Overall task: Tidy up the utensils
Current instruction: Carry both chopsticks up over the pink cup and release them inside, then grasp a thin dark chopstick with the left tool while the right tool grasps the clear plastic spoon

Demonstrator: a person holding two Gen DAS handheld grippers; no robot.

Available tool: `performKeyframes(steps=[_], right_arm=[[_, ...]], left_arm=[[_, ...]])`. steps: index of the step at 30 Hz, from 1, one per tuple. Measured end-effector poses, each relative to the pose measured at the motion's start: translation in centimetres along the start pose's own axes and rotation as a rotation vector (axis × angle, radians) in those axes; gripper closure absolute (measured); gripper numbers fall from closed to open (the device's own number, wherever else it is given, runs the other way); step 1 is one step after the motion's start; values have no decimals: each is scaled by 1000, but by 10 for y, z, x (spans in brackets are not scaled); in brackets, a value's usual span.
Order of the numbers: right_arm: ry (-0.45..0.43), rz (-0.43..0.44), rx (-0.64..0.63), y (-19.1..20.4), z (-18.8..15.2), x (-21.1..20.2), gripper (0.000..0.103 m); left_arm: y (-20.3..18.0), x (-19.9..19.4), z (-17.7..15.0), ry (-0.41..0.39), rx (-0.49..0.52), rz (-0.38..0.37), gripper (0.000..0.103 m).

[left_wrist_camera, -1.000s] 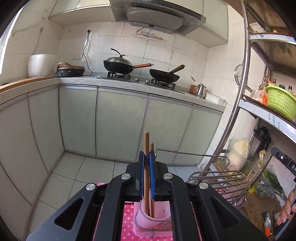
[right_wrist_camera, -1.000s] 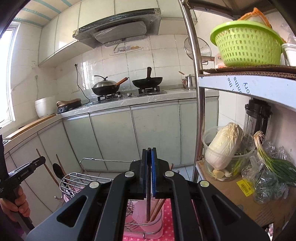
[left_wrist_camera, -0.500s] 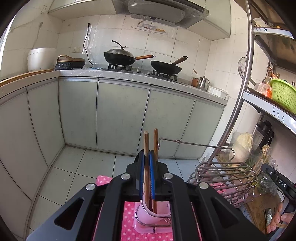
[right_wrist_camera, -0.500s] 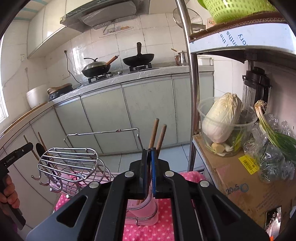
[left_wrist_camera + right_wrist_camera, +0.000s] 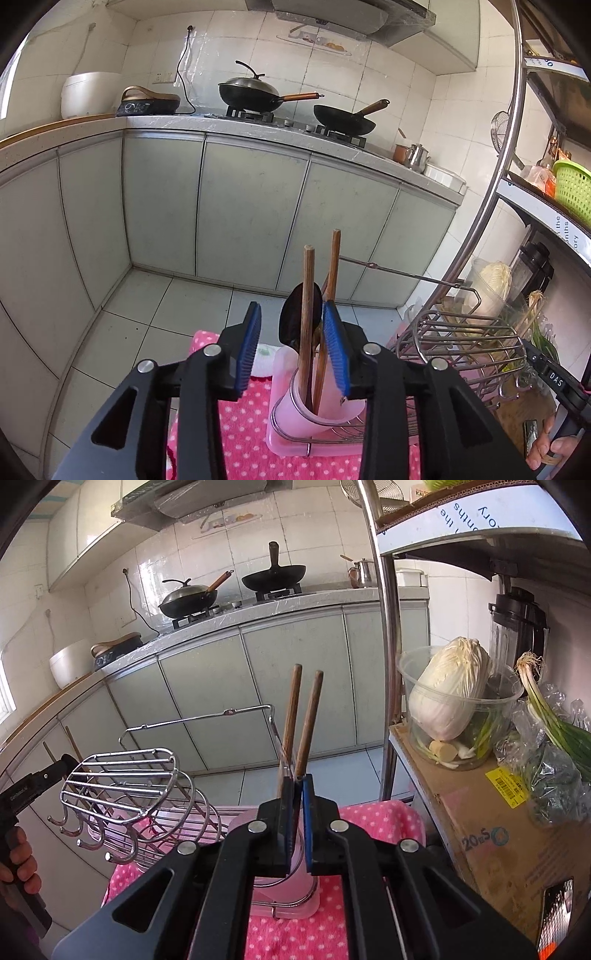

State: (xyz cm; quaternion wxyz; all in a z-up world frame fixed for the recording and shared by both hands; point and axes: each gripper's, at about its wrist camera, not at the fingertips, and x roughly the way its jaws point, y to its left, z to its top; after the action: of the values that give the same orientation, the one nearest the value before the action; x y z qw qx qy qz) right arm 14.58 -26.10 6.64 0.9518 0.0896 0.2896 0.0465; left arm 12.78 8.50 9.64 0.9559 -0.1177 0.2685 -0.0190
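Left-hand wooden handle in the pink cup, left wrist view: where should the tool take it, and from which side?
Grip the bare upper shaft of the wooden handle, near its top, coming straight down from above. It stands almost upright in the pink cup, and the second handle sits closest lower down, so only the tops spread apart. The open left tool straddles it.

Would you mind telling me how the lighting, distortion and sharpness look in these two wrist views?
Left wrist view: strong fisheye bend, the shelf pole curves; black corners; bright daylight, glare on the wall tiles; wooden handles sharp. Right wrist view: the same curvature, the counter edge bows; the window at far left is blown out; the cabbage is crisp, with no motion blur.
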Motion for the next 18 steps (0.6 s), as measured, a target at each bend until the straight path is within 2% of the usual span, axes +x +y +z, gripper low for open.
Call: performKeyframes(steps=[4,6,8,18], right_arm=[[24,16,5,-2,-1,3,95],[25,21,6,-1,-2,2,81],[23,28,12,-2,-2,-1,74],[14,52,23,-1,-14,-25,73]], left_arm=[[3,-2,-1,6,-6,-10,65],[4,-4,-2,3,-5,-14,65],[4,-7,-2,4,-4,-14,65],[6,-39,-7,-33,-22,-19,65]])
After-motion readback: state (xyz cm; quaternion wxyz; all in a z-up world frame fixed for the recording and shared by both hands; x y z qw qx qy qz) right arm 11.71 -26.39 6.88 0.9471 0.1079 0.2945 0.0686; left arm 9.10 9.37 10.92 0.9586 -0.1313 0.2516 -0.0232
